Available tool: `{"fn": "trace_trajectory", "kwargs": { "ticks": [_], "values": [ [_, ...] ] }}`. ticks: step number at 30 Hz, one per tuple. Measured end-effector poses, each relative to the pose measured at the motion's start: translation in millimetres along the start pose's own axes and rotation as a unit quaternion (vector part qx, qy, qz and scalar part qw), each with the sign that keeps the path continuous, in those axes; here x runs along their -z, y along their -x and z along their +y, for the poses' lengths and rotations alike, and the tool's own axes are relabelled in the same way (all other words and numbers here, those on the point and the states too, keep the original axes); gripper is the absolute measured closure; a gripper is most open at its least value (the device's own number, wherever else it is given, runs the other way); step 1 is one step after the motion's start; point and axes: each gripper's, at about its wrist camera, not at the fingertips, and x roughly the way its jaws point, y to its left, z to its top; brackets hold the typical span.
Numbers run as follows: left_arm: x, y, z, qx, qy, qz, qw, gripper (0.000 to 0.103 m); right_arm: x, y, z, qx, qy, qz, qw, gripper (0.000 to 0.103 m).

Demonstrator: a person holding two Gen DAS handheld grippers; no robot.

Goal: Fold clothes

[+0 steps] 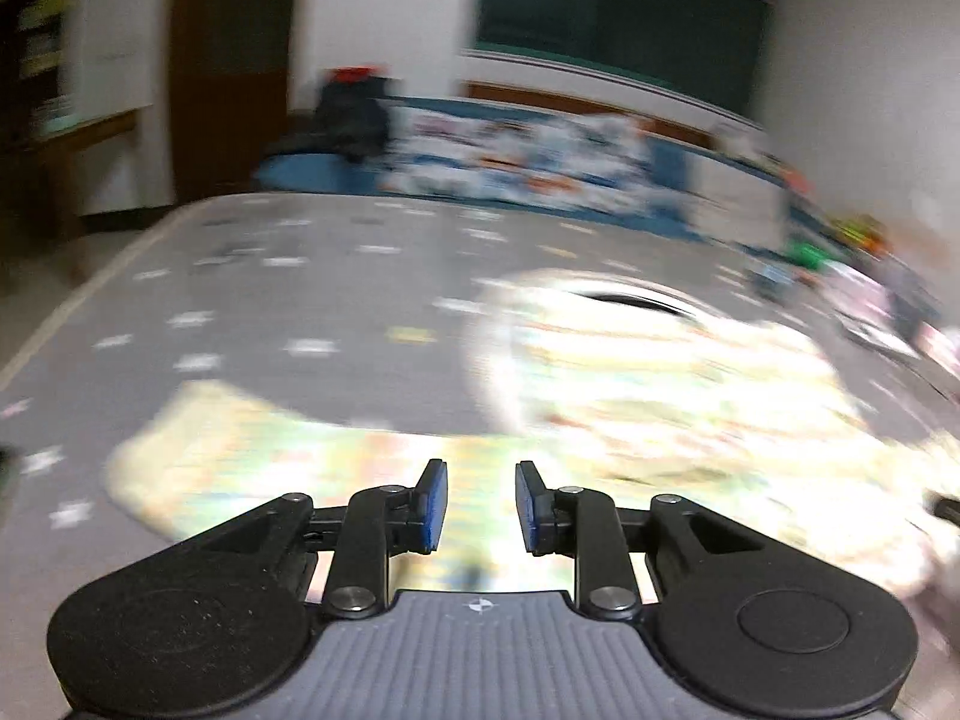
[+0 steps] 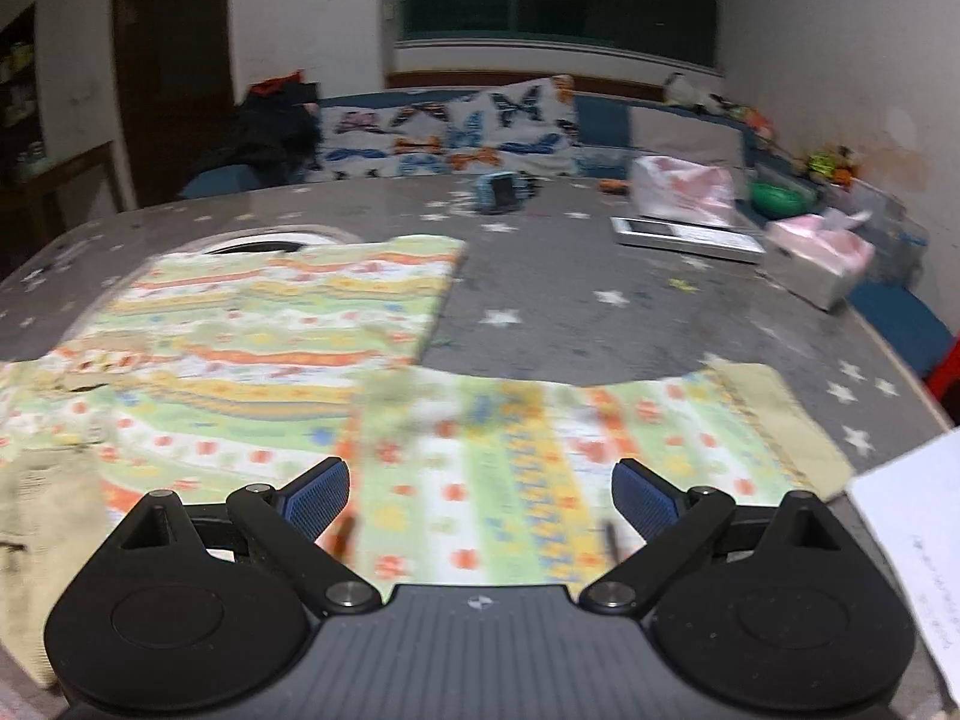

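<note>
A small patterned garment point(image 2: 288, 324), pale green, yellow and orange, lies flat on the grey star-print table cover point(image 2: 576, 300). One sleeve point(image 2: 600, 438) stretches to the right under my right gripper point(image 2: 480, 498), which is wide open and empty just above it. In the blurred left wrist view the same garment point(image 1: 660, 384) shows, with its other sleeve point(image 1: 240, 456) running left. My left gripper point(image 1: 481, 504) is open with a narrow gap, empty, hovering over the cloth.
At the far right of the table stand a pink plastic bag point(image 2: 684, 189), a flat white box point(image 2: 684, 234), a tissue box point(image 2: 816, 252) and a small blue object point(image 2: 501, 192). A white paper point(image 2: 918, 546) lies near right. A butterfly-print cushion point(image 2: 456, 132) sits behind.
</note>
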Motion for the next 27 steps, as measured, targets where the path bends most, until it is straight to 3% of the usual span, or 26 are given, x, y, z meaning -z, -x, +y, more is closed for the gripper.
{"fn": "trace_trajectory", "kwargs": {
  "ticks": [6,9,17,22,27],
  "values": [
    [1.7,-25.4,-67.5,0.084,-0.059,0.015,0.9946,0.091,-0.4,0.9,29.2,-0.035,0.024,-0.007,0.999,0.007],
    [5.1,-39.3,-87.7,0.098,-0.072,0.028,0.9922,0.094,0.5,3.2,37.7,-0.044,0.034,-0.010,0.998,0.007],
    [29.2,-53.6,-108.0,0.093,-0.121,0.046,0.9872,0.095,11.5,3.0,36.3,-0.042,0.036,0.001,0.998,0.008],
    [24.2,-51.6,-103.2,0.097,-0.106,0.049,0.9884,0.093,17.5,10.6,12.3,-0.031,-0.004,-0.002,1.000,0.011],
    [20.3,-46.7,-100.5,0.098,-0.098,0.045,0.9894,0.093,17.4,13.6,-36.0,0.032,-0.060,-0.014,0.998,0.016]
  ]
}}
